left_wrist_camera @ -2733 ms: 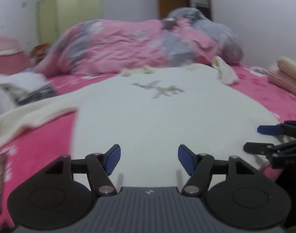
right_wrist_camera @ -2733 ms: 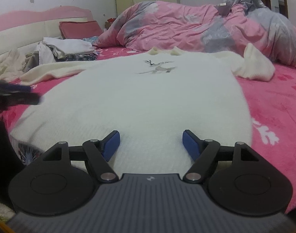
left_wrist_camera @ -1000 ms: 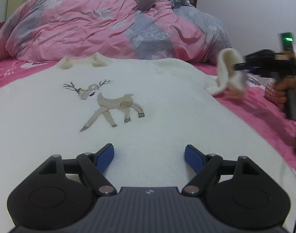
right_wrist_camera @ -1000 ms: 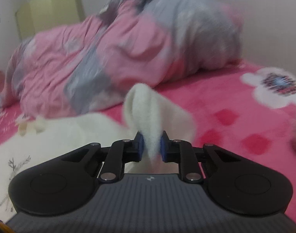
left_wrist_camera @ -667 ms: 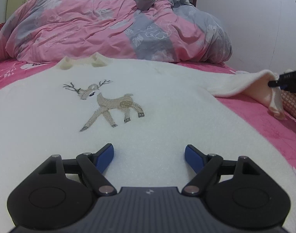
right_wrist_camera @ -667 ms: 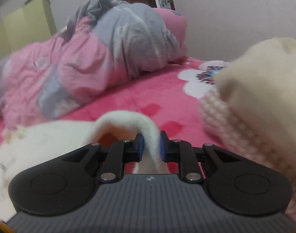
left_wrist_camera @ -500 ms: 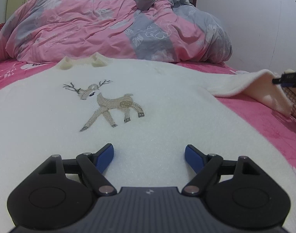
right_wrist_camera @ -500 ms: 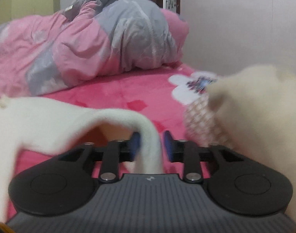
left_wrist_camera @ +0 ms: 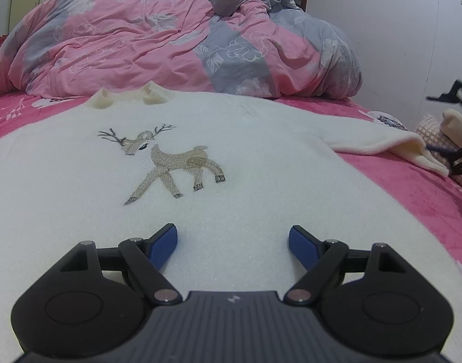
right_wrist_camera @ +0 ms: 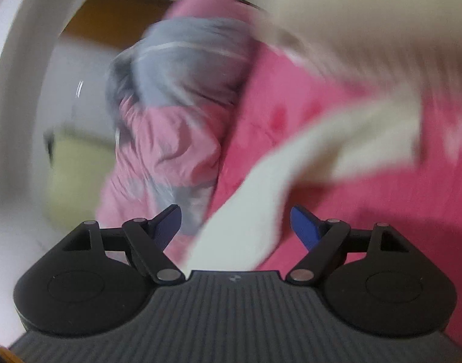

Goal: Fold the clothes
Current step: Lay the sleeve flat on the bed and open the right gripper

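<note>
A white sweater [left_wrist_camera: 261,166] with a stitched deer lies flat on the pink bed, collar at the far end. My left gripper [left_wrist_camera: 232,245] hovers over its lower middle, open, with nothing between its blue pads. The sweater's right sleeve [left_wrist_camera: 382,143] lies stretched out to the right. At that view's right edge show the right gripper's black fingers [left_wrist_camera: 461,155], just past the cuff. In the blurred, rolled right wrist view my right gripper [right_wrist_camera: 235,227] has its jaws opening. The white sleeve [right_wrist_camera: 321,145] runs between them, and the pads do not press on it.
A crumpled pink and grey duvet [left_wrist_camera: 170,45] fills the far end of the bed. Pink bed sheet [left_wrist_camera: 412,205] shows to the right of the sweater. Folded cream and pink-checked clothes [left_wrist_camera: 455,124] sit at the right edge by the wall.
The right gripper carried the sleeve outward to the right, laid it out, then opened off it while rolling. The left gripper stayed still and open.
</note>
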### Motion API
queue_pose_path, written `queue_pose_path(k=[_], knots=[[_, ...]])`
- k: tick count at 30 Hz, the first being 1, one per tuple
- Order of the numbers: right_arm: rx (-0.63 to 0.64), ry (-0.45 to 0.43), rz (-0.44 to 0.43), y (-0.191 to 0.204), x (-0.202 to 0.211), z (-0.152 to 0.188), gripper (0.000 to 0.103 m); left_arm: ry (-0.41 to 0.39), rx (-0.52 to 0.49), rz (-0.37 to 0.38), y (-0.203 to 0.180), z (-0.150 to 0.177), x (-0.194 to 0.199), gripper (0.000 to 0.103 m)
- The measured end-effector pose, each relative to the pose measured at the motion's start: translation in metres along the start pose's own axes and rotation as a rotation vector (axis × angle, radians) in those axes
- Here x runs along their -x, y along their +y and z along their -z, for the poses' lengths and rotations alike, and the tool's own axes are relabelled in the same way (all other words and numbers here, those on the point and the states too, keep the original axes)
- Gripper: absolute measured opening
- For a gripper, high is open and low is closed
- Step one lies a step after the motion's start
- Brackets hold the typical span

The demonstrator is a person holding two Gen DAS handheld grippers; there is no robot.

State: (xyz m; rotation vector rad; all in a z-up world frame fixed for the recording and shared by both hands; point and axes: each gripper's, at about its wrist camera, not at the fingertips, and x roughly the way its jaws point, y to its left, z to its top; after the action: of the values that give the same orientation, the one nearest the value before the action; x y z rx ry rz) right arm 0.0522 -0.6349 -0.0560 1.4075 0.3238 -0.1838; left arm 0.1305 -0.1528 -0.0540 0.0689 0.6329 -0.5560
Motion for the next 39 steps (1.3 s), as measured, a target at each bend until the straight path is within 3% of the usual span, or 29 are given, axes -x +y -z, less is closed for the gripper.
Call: queue_pose_path(k=[2, 5, 8, 10, 12, 14, 17, 20, 23, 25, 28, 29, 31, 34, 36, 39], knots=[[-0.120, -0.004, -0.018, -0.016, -0.016, -0.005, 0.080, -0.002, 0.004, 0.004, 0.001, 0.000, 0.000, 0.082], [-0.162, -0.044, -0.016, -0.023, -0.039, -0.012, 0.077, -0.004, 0.010, 0.009, 0.002, 0.000, 0.000, 0.082], [-0.132, -0.098, 0.057, -0.023, -0.060, -0.022, 0.053, -0.007, 0.018, 0.017, 0.004, 0.000, 0.000, 0.083], [-0.111, -0.108, 0.096, -0.019, -0.073, -0.028, 0.024, -0.008, 0.021, 0.020, 0.005, 0.000, 0.000, 0.083], [-0.054, -0.115, 0.113, -0.003, -0.087, -0.035, 0.012, -0.008, 0.021, 0.022, 0.004, 0.000, 0.000, 0.083], [0.070, -0.100, 0.068, 0.032, -0.096, -0.038, 0.011, -0.007, 0.021, 0.020, 0.004, 0.000, 0.000, 0.083], [0.397, -0.083, -0.033, 0.103, -0.098, -0.035, 0.010, -0.007, 0.020, 0.020, 0.005, 0.000, 0.000, 0.083], [0.642, -0.099, -0.098, 0.142, -0.088, -0.029, 0.010, -0.008, 0.021, 0.021, 0.005, 0.000, 0.000, 0.083], [0.676, -0.133, 0.065, 0.121, -0.092, -0.041, 0.013, -0.008, 0.023, 0.022, 0.005, 0.000, 0.000, 0.083], [0.629, -0.107, 0.303, 0.093, -0.104, -0.056, 0.024, -0.008, 0.024, 0.023, 0.005, 0.000, 0.000, 0.083], [0.636, -0.043, 0.513, 0.070, -0.115, -0.063, 0.028, -0.009, 0.025, 0.024, 0.005, 0.000, 0.000, 0.083], [0.668, -0.048, 0.542, 0.073, -0.114, -0.058, 0.034, -0.009, 0.026, 0.025, 0.005, 0.000, 0.000, 0.083], [0.757, -0.078, 0.569, 0.090, -0.112, -0.046, 0.069, -0.010, 0.026, 0.025, 0.005, 0.000, 0.000, 0.083], [0.926, -0.167, 0.618, 0.122, -0.110, -0.030, 0.081, -0.010, 0.029, 0.027, 0.005, 0.000, 0.000, 0.083], [1.024, -0.259, 0.662, 0.139, -0.099, -0.022, 0.082, -0.010, 0.029, 0.028, 0.006, 0.000, 0.000, 0.083], [1.109, -0.385, 0.638, 0.160, -0.086, -0.009, 0.082, -0.011, 0.030, 0.028, 0.006, 0.000, 0.000, 0.083]])
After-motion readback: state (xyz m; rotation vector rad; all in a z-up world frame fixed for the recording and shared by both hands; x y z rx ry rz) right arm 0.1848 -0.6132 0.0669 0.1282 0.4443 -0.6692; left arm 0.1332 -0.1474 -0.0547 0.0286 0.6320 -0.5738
